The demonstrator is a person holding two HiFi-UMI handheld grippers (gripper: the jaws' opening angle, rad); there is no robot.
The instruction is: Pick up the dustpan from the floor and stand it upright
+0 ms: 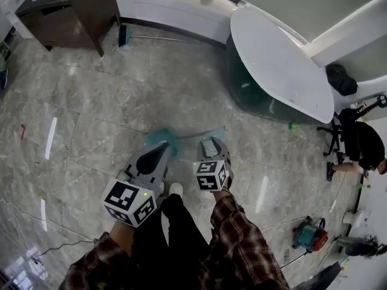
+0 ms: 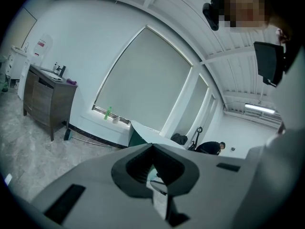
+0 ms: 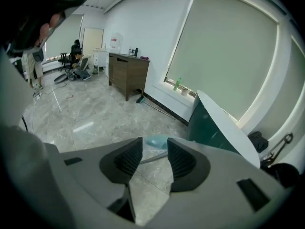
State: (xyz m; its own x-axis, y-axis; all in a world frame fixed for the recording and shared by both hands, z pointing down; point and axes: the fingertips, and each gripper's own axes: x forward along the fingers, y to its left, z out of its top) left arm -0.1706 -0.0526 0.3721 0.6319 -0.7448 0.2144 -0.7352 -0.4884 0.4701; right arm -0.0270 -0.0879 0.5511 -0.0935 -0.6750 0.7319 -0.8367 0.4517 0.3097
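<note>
The teal dustpan (image 1: pixel 162 139) lies flat on the marble floor, its long grey handle (image 1: pixel 202 134) running off to the right. My left gripper (image 1: pixel 162 150) hangs just above the pan's near edge, its dark pads meeting at the tips with nothing held. My right gripper (image 1: pixel 210 144) hovers over the handle, jaws apart and empty. In the right gripper view the dustpan (image 3: pixel 156 141) shows on the floor beyond the open right gripper (image 3: pixel 153 157). In the left gripper view a sliver of the teal dustpan (image 2: pixel 153 175) peeps through the closed left gripper (image 2: pixel 152 163).
A brown cabinet (image 1: pixel 72 8) stands at the back left, with a teal broom head (image 1: pixel 124 35) by the wall. A white oval table (image 1: pixel 278 59) on a teal base fills the back right. A person (image 1: pixel 363 147) sits at the far right. A red-and-teal machine (image 1: pixel 311 234) and cables lie on the floor.
</note>
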